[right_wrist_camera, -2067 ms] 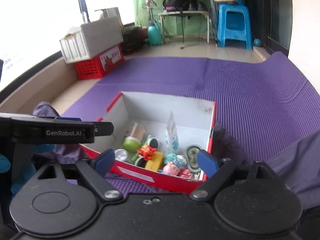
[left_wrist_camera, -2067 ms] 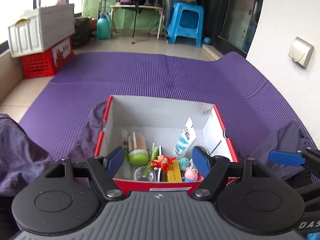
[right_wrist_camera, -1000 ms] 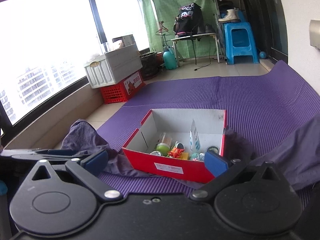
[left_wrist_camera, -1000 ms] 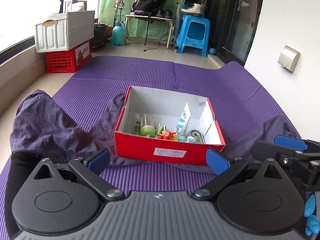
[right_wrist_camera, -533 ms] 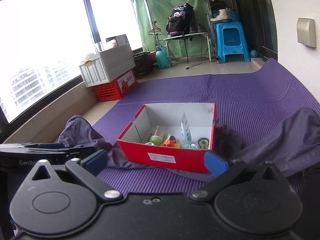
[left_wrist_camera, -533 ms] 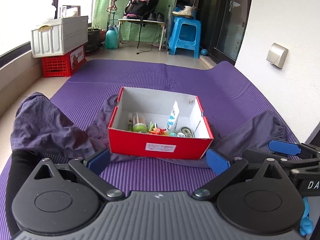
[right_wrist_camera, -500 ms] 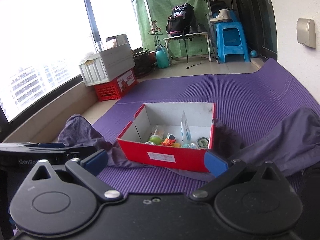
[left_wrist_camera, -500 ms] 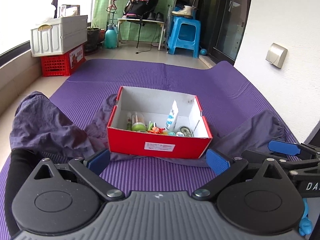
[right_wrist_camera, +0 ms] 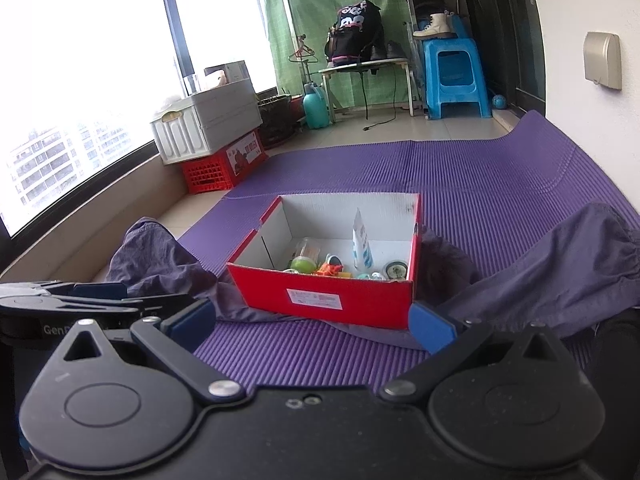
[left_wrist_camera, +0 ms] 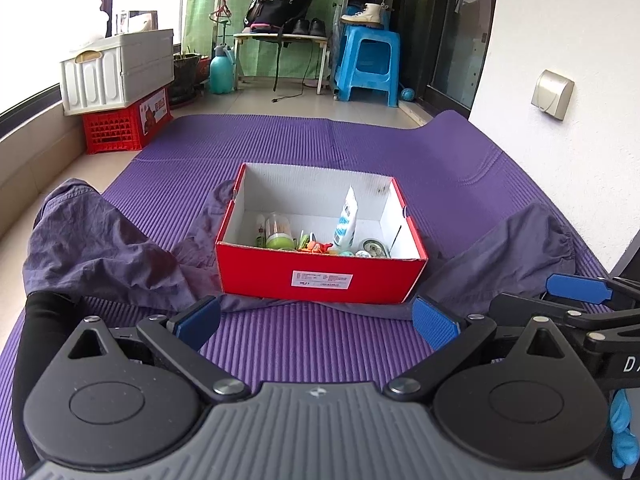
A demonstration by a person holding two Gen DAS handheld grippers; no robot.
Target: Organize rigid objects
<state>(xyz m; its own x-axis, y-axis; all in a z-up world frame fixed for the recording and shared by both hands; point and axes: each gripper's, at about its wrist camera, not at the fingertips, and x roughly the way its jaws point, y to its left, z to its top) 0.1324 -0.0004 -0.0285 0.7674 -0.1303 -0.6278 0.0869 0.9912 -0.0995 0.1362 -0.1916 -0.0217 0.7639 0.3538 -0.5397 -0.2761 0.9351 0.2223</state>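
A red cardboard box (left_wrist_camera: 320, 278) with a white inside sits on a purple mat (left_wrist_camera: 360, 144). In it lie several small items: a white tube (left_wrist_camera: 347, 220) leaning upright, a green-lidded jar (left_wrist_camera: 277, 233), an orange toy (left_wrist_camera: 316, 247) and a round tin (left_wrist_camera: 374, 247). The box also shows in the right wrist view (right_wrist_camera: 326, 294), with the tube (right_wrist_camera: 361, 246) and jar (right_wrist_camera: 305, 258). My left gripper (left_wrist_camera: 316, 322) is open and empty, held back from the box. My right gripper (right_wrist_camera: 312, 320) is open and empty, also short of the box.
Grey-purple cloth (left_wrist_camera: 96, 240) lies bunched left of the box and more cloth (left_wrist_camera: 516, 248) to its right. A white crate on a red crate (left_wrist_camera: 120, 92), a blue stool (left_wrist_camera: 370, 64) and a small table stand at the back. A wall (left_wrist_camera: 580, 40) runs along the right.
Both grippers have pulled back and up from right above the box, so it now sits farther ahead. Both stayed open and empty. The box's contents have not moved.
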